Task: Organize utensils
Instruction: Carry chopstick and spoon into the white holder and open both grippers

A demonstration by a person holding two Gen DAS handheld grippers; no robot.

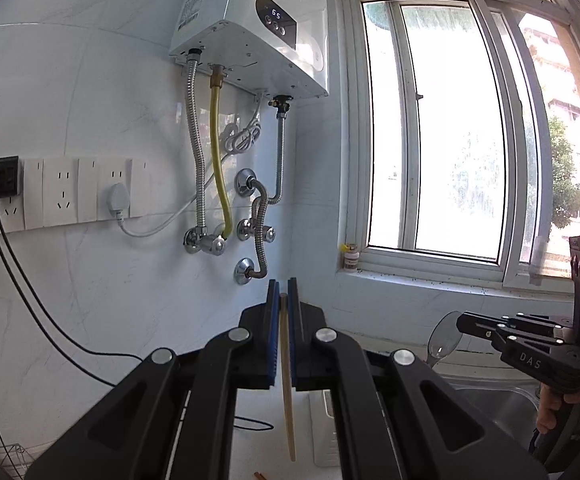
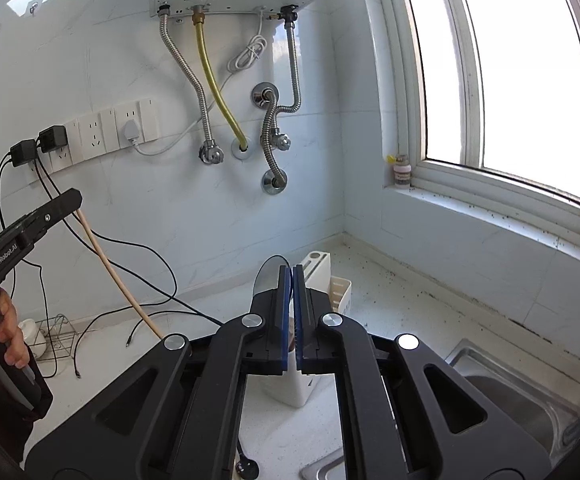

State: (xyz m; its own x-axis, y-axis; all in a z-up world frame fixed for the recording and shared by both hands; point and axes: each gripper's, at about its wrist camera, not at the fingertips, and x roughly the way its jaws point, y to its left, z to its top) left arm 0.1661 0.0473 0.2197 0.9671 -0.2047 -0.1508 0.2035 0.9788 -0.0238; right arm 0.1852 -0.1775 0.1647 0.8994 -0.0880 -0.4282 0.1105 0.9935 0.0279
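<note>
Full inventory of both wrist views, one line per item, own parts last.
chopstick: 1, pale wood, clamped in left claw, hanging down
spoon: 1, metal, bowl sticks out of right claw
holder: 1, white, on counter beyond right claw
rack: 1, wire, counter far left
sink: 1, steel, right side
heater: 1, white, on wall
hoses: 3 steel, 1 yellow, under heater
sockets: white strip, on wall
jar: 1, small, on windowsill
window: 1, white frame, right wall
left claw: black with blue pads, shut on chopstick
right claw: black with blue pads, shut on spoon
</note>
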